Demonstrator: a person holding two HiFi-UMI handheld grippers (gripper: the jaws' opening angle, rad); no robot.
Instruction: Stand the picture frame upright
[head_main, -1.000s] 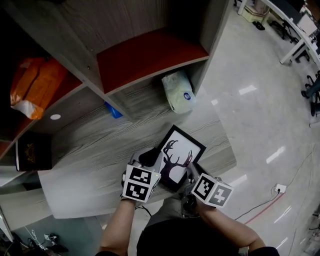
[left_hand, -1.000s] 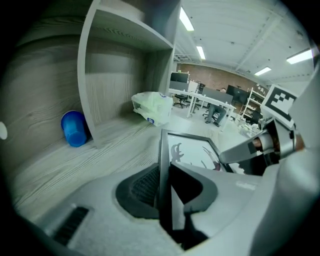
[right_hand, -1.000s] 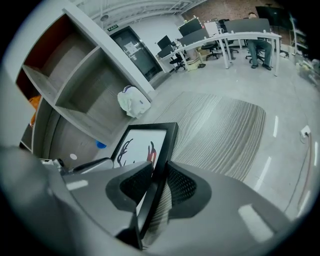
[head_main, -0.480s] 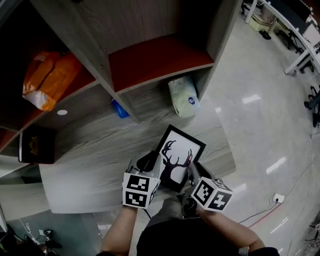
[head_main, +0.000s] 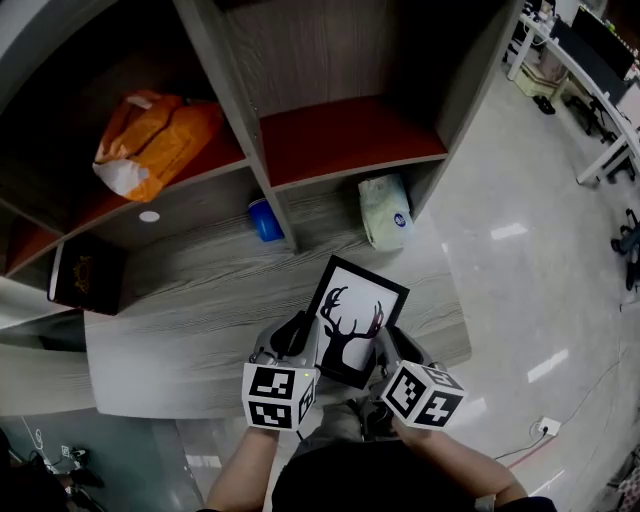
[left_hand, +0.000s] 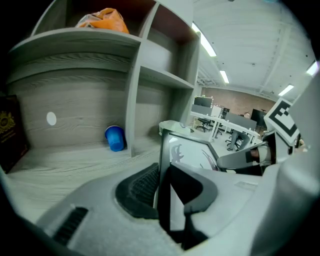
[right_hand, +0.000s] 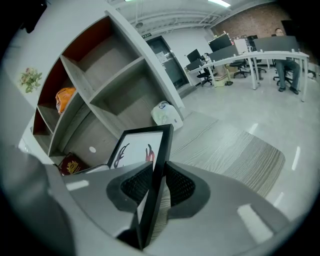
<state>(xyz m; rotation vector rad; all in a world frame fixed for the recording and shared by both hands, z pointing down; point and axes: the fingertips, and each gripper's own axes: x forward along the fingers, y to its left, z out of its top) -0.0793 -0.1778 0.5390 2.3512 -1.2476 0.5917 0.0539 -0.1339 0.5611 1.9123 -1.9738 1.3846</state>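
The picture frame (head_main: 352, 318), black-rimmed with a dark antlered stag on white, is held tilted over the near edge of the grey wood-grain desk (head_main: 190, 310). Its top corner leans away towards the shelf unit (head_main: 250, 150). Its lower end sits between the two grippers, and it appears lifted, though no view shows clearly whether that end touches the desk.

The left gripper (head_main: 298, 338) holds the frame's left edge. In the left gripper view the black rim runs straight down between the jaws, which stand only as far apart as the rim is thick, and the ribbed pad (left_hand: 140, 187) is pressed against its outer face.

The right gripper (head_main: 388, 345) takes the opposite edge. In the right gripper view the rim stands on edge between the two ribbed pads (right_hand: 181, 186). The jaws are closing on it, and the pads seem to be already touching both faces.

Under the shelf divider, a blue cup (head_main: 265, 220) lies on its side at the back of the desk. A white packet (head_main: 385, 212) stands to its right, beyond the frame's top corner. A dark book (head_main: 85, 275) with a gold emblem stands at the desk's far left. An orange bag (head_main: 155, 140) fills the shelf compartment above it.
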